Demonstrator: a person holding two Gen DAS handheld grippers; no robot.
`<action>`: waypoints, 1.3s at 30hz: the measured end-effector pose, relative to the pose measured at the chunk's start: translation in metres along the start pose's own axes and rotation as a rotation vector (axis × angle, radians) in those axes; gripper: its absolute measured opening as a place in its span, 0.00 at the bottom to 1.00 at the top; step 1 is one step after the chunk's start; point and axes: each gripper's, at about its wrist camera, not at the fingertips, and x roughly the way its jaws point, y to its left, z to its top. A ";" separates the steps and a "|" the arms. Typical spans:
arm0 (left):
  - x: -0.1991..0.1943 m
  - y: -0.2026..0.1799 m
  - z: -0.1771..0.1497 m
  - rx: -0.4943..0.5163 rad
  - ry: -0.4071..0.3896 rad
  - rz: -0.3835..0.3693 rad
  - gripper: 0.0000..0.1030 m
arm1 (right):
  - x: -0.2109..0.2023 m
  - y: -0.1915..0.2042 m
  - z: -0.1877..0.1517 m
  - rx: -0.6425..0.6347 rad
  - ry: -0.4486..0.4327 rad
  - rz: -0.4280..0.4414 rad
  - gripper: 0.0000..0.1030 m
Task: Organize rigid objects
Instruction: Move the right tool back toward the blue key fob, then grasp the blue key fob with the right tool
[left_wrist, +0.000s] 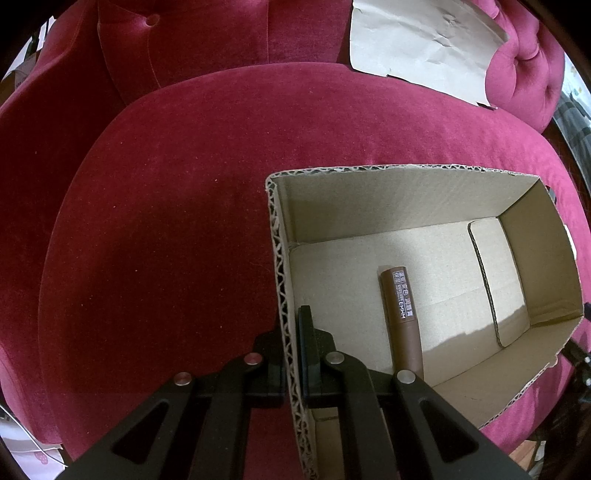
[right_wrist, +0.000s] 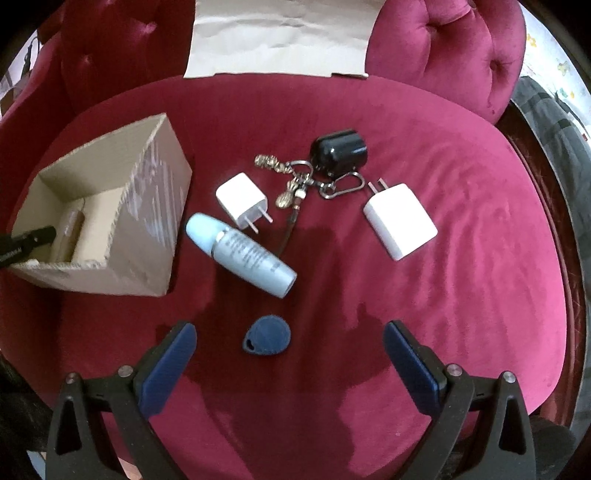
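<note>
- Hand-held gripper on the right (right_wrist: 290, 345) had its blue pads (right_wrist: 170, 360) spread wide and held nothing; the blue key fob (right_wrist: 266, 340) lay flat on the red velvet cushion (right_wrist: 480, 295), between the pads and a little nearer the left one.
- The fob looked light, thin and stiff, a hard plastic teardrop. Lying flat on soft pile, it would probably sink a little under a push, so the pads would do best taking it across its wide body by the edges, not at the narrow eyelet end.
- Just ahead of that hand-held gripper lay the pale blue bottle (right_wrist: 242, 254), on its side and slanted; round and smooth, it would likely roll or slip unless pinched across its middle.
- Further ahead were the small white charger (right_wrist: 242, 199), the large white charger (right_wrist: 400, 223) to the right, and the key bunch (right_wrist: 299, 181) with its black case (right_wrist: 338, 151). The chargers seemed rigid and boxy, best taken on the flat sides, away from the prongs; the keys would dangle loosely.
- The left hand-held gripper (left_wrist: 293, 343) was pinched tight on the near wall of the cardboard box (left_wrist: 406, 195), one finger inside and one outside. A brown tube (left_wrist: 402, 321) already lay on the box floor, just right of that grip.
</note>
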 end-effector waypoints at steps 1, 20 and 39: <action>0.000 0.000 0.000 0.000 0.000 0.001 0.05 | 0.003 0.001 -0.002 -0.006 0.007 0.003 1.00; 0.000 -0.001 0.000 -0.002 0.000 0.000 0.05 | 0.027 -0.001 -0.007 0.012 0.048 0.034 0.89; 0.000 -0.002 0.000 -0.001 0.000 -0.001 0.05 | 0.015 0.016 -0.002 -0.033 0.035 0.030 0.32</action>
